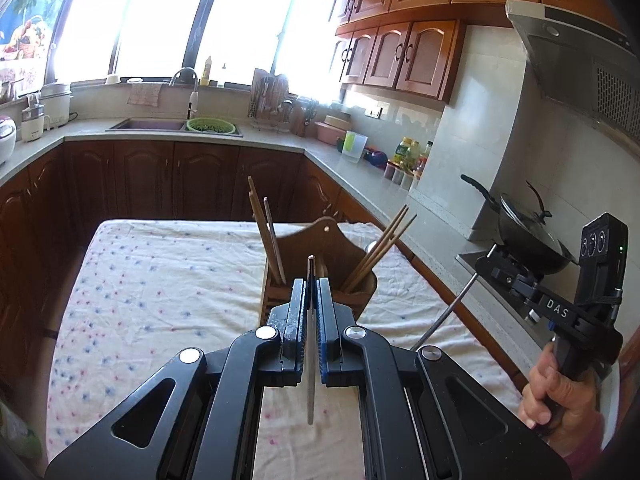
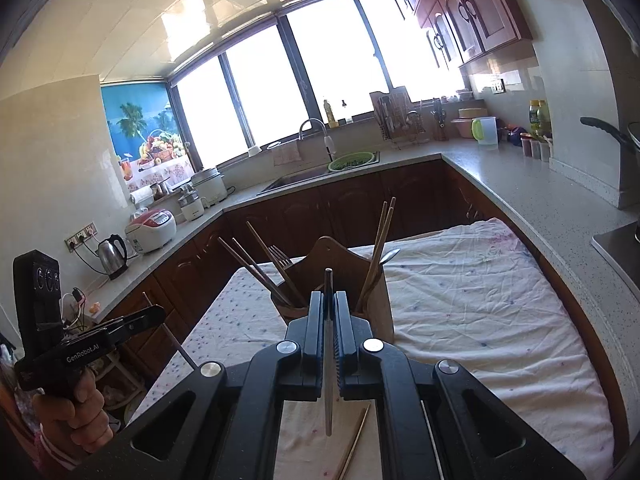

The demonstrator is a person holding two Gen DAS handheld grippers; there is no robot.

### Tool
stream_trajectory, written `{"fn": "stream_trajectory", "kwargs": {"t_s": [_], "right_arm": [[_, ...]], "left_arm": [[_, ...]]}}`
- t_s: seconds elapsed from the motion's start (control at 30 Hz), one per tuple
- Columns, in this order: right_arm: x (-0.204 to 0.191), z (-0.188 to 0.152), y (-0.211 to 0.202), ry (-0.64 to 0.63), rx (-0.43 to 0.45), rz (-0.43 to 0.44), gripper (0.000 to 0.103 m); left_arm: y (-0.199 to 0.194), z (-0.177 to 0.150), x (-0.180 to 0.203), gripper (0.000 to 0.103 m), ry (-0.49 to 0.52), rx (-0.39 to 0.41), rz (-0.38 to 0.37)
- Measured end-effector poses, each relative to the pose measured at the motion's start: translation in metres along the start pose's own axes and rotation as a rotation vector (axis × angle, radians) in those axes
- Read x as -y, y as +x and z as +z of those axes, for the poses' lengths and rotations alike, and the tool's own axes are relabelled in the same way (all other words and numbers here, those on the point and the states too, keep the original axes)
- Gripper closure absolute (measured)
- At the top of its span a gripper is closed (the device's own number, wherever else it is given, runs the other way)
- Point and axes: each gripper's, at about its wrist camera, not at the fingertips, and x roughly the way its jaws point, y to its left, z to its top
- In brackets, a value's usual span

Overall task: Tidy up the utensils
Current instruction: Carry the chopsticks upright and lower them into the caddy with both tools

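Note:
A wooden utensil holder [image 1: 344, 252] [image 2: 352, 276] stands on the cloth-covered table, holding wooden chopsticks [image 1: 268, 232] [image 2: 380, 240], a fork [image 2: 280, 258] and a spoon [image 2: 390, 255]. My left gripper [image 1: 311, 284] is shut on a thin metal utensil [image 1: 311, 360] held upright just in front of the holder. My right gripper [image 2: 329, 298] is shut on a thin metal utensil [image 2: 328, 360], also close in front of the holder. In the left wrist view the right gripper's body [image 1: 568, 304] shows with its metal rod [image 1: 444, 312]. One loose chopstick [image 2: 354, 444] lies on the cloth.
The table wears a white flowered cloth [image 1: 160, 300] [image 2: 480, 320]. Counters wrap around: sink with green colander [image 1: 210, 125], a wok [image 1: 524, 232] on the stove at right, a kettle [image 2: 112, 256] and rice cooker [image 2: 152, 230] at left.

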Motion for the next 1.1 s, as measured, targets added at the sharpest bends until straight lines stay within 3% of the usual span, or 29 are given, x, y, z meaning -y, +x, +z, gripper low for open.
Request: {"fn": "stream_trajectory", "kwargs": {"t_s": [0.3,0.47,0.7,1.1], "right_arm": [[-0.007,0.058,0.015,-0.030,0.145,-0.020,0.099],[-0.008,0.081,0.037,-0.044,0.195,-0.052,0.099],[-0.003,0.062,0.071,-0.056,0.181,-0.100,0.099],[0.019,0.016,0.102,-0.009,0.056,-0.103,0.098]], "left_arm": [[0.015,0.069,0.008,0.099,0.033,0.158,0.031],[0.043,0.087,0.005,0.099,0.000,0.207,0.075],[0.090,0.059,-0.018,0.099,-0.077,0.164,0.104],[0.118,0.007,-0.026,0.098,-0.072,0.058,0.118]]}}
